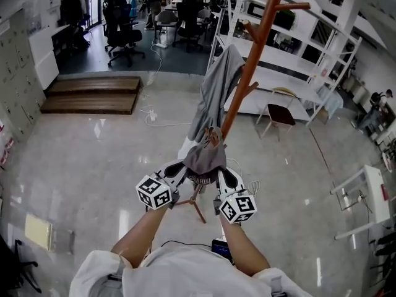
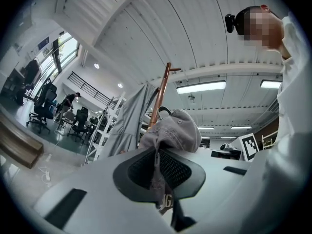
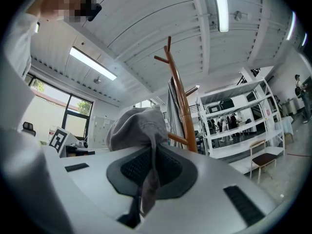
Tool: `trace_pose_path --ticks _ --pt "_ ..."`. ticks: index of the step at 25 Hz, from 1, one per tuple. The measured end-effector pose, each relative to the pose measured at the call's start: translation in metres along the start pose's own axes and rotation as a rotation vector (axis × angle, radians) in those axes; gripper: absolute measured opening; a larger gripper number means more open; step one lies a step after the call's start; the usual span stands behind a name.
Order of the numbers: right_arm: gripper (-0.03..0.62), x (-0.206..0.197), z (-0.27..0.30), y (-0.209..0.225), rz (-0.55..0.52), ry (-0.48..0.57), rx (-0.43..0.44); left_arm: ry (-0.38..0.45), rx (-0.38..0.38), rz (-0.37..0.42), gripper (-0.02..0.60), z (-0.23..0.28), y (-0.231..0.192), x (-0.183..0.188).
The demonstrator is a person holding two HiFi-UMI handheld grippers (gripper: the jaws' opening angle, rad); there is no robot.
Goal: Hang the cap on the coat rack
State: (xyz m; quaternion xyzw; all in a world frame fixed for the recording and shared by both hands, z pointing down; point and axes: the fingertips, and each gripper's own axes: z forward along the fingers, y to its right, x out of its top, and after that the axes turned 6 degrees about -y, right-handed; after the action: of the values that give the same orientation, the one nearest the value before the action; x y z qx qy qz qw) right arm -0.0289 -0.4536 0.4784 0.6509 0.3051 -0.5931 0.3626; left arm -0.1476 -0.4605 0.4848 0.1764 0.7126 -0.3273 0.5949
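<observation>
A grey cap hangs between my two grippers, right beside the brown wooden coat rack. My left gripper is shut on the cap's left edge and my right gripper is shut on its right edge. In the left gripper view the cap bulges above the shut jaws, with the rack pole behind it. In the right gripper view the cap sits just left of a rack peg. A grey garment is draped on the rack above the cap.
White shelving stands behind the rack, with a small chair beside it. Office chairs are at the back left, a low wooden platform lies on the floor, and a white table stands at the right. A cable trails on the floor.
</observation>
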Motion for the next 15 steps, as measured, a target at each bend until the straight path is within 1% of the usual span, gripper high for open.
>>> trace_pose_path --ticks 7,15 --pt "0.028 -0.018 0.021 -0.002 -0.041 -0.043 0.005 -0.007 0.041 -0.033 0.029 0.0 -0.025 -0.013" --pt "0.028 -0.032 0.028 0.01 0.008 -0.073 -0.046 -0.033 0.05 -0.047 0.029 0.015 -0.038 -0.029"
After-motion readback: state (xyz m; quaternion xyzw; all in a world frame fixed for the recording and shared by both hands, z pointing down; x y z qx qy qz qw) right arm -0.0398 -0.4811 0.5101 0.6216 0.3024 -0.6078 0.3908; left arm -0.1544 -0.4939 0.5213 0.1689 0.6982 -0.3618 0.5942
